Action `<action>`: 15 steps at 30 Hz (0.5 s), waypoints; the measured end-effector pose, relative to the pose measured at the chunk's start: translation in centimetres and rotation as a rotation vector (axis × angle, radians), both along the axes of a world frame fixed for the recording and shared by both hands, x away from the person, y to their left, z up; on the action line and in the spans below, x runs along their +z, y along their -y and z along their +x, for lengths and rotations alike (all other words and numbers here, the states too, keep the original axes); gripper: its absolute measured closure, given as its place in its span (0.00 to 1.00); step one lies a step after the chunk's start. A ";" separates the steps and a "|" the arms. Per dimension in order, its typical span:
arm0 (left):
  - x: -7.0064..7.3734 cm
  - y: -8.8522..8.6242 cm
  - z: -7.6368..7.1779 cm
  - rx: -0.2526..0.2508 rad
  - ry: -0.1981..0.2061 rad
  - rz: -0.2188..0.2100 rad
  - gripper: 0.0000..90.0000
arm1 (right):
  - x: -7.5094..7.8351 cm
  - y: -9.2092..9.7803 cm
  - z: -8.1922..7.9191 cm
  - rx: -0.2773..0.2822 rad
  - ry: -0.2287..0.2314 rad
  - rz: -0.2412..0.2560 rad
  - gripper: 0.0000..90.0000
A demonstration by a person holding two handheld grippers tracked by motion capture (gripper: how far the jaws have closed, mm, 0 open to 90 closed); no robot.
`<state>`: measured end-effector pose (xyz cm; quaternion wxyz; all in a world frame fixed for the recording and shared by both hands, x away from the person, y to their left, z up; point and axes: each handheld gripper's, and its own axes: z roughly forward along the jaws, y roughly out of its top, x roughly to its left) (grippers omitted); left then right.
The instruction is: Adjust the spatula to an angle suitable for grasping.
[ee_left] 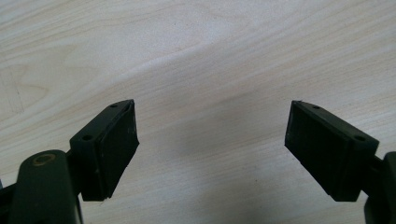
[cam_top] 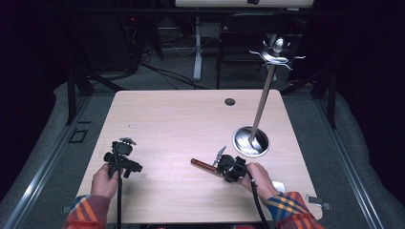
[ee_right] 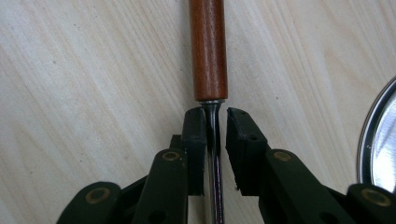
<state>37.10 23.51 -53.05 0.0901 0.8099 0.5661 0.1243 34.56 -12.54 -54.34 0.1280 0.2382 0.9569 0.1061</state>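
From the high view, a utensil with a brown wooden handle (cam_top: 202,166) lies flat on the worktop (cam_top: 181,124), near its front edge and just left of the round steel base of a hook stand (cam_top: 251,141). The right claw (cam_top: 224,163) sits over the utensil's metal end; the left claw (cam_top: 125,149) rests well apart at the worktop's left.

In the left gripper view, the left claw (ee_left: 212,133) gapes wide over bare wood, holding nothing.

In the right gripper view, the right claw (ee_right: 215,140) is nearly closed around the thin metal shank (ee_right: 214,135) just below the wooden handle (ee_right: 208,49); whether both pads press it I cannot tell. The utensil looks light and rigid, but that polished shank is narrow and probably slippery, so it may twist in the grip. The thicker handle offers a surer hold.
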 end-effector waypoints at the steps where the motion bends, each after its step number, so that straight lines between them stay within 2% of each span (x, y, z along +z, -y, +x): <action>1: 0.0 0.0 0.0 0.000 0.000 0.000 0.19 | 0.0 -0.1 0.0 0.002 -0.002 -0.005 0.87; 5: 0.0 0.1 0.0 -0.005 -0.003 -0.001 0.19 | -0.2 -0.2 0.1 0.005 0.001 -0.016 0.92; 6: 0.0 0.1 0.0 -0.006 -0.001 -0.001 0.19 | -0.3 -0.3 0.1 0.002 0.013 -0.037 0.93; 12: 0.0 0.0 0.0 -0.009 -0.004 0.002 0.19 | -0.3 -0.2 0.2 -0.009 0.027 -0.046 0.93; 15: 0.0 0.1 0.0 -0.010 -0.010 0.005 0.19 | -0.3 -0.1 0.2 -0.014 0.023 -0.032 0.93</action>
